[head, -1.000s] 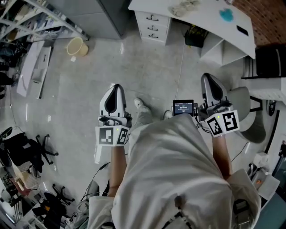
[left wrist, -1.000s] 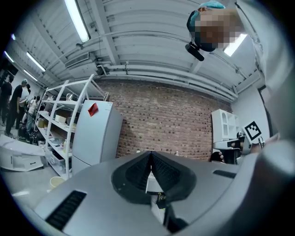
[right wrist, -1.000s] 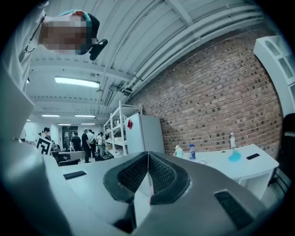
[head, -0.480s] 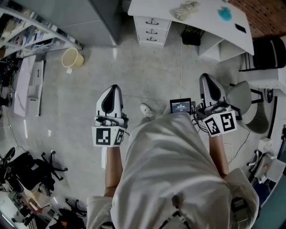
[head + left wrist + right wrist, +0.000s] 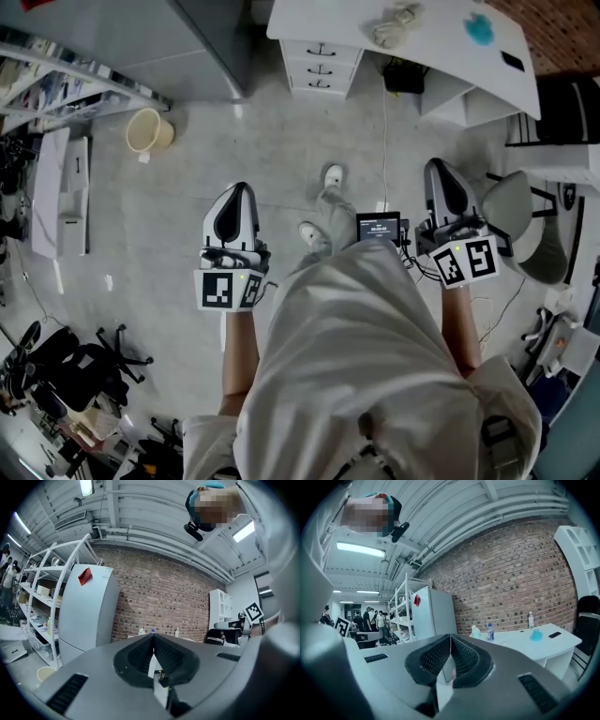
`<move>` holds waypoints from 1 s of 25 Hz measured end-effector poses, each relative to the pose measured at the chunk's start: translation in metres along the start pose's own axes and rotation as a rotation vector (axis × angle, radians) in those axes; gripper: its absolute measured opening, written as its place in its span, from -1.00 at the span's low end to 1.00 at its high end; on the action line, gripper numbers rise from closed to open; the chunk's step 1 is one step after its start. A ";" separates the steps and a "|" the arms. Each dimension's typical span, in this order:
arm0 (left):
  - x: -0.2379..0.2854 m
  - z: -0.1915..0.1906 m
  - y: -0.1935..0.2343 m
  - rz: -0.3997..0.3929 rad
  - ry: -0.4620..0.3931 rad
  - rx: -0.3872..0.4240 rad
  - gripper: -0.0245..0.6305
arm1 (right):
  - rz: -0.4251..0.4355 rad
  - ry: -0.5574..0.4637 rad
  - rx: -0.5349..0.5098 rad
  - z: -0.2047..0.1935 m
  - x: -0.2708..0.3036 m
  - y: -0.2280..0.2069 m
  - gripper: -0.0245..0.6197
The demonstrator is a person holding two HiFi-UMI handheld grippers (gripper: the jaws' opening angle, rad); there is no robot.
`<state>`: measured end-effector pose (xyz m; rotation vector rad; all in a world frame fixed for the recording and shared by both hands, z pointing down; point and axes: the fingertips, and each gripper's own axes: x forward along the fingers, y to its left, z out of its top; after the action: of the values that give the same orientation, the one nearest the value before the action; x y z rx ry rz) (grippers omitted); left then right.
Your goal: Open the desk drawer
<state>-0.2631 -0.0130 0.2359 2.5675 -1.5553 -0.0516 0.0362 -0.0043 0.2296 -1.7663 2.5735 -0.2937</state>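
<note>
We stand on a grey concrete floor (image 5: 281,131) in a workshop, with a brick wall (image 5: 511,573) at the far side. The white desk (image 5: 422,42) stands far ahead of us and a little to the right, in front of that wall. Its drawer unit (image 5: 322,64) sits under the desk's left end. It has three white drawers stacked one above another, each with a dark handle, all fronts flush and shut.

On the desk top lie a crumpled pale cloth (image 5: 394,21), a teal object (image 5: 478,30) and a small flat black object (image 5: 511,63).

Both grippers are well apart from the drawers, held out in front of our body. The left gripper (image 5: 241,190) has its jaws pressed together with nothing between them. The right gripper (image 5: 437,169) is likewise closed and empty. A small screen (image 5: 379,228) sits between them, nearer the right one, and a grey office chair (image 5: 511,220) is just right of the right gripper.

Left of the drawers stands a tall grey cabinet (image 5: 178,47). A cream bucket (image 5: 150,131) rests on the floor near it, and white shelving (image 5: 56,66) lies further left.
</note>
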 end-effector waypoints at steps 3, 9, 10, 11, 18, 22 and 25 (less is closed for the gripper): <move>0.031 0.001 0.008 -0.001 0.015 0.019 -0.90 | 0.002 0.011 0.008 -0.005 0.035 -0.017 -0.84; 0.111 0.003 0.029 -0.024 0.062 0.046 -0.90 | 0.025 0.005 0.010 0.003 0.111 -0.058 -0.84; 0.124 0.003 0.030 -0.039 0.064 0.060 -0.90 | 0.028 0.008 0.012 0.002 0.122 -0.066 -0.84; 0.138 0.005 0.031 -0.054 0.059 0.067 -0.90 | 0.030 0.012 0.015 0.002 0.133 -0.074 -0.84; 0.219 0.004 0.056 -0.074 0.033 0.015 -0.90 | 0.012 0.037 -0.032 0.005 0.197 -0.123 -0.84; 0.260 -0.020 0.064 -0.155 0.082 -0.005 -0.90 | -0.046 0.070 -0.029 -0.008 0.216 -0.144 -0.84; 0.289 -0.049 0.074 -0.234 0.131 0.007 -0.90 | -0.117 0.086 -0.017 -0.024 0.231 -0.160 -0.84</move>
<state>-0.1885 -0.2977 0.3067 2.6844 -1.2084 0.0959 0.0971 -0.2700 0.3015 -1.9562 2.5407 -0.3579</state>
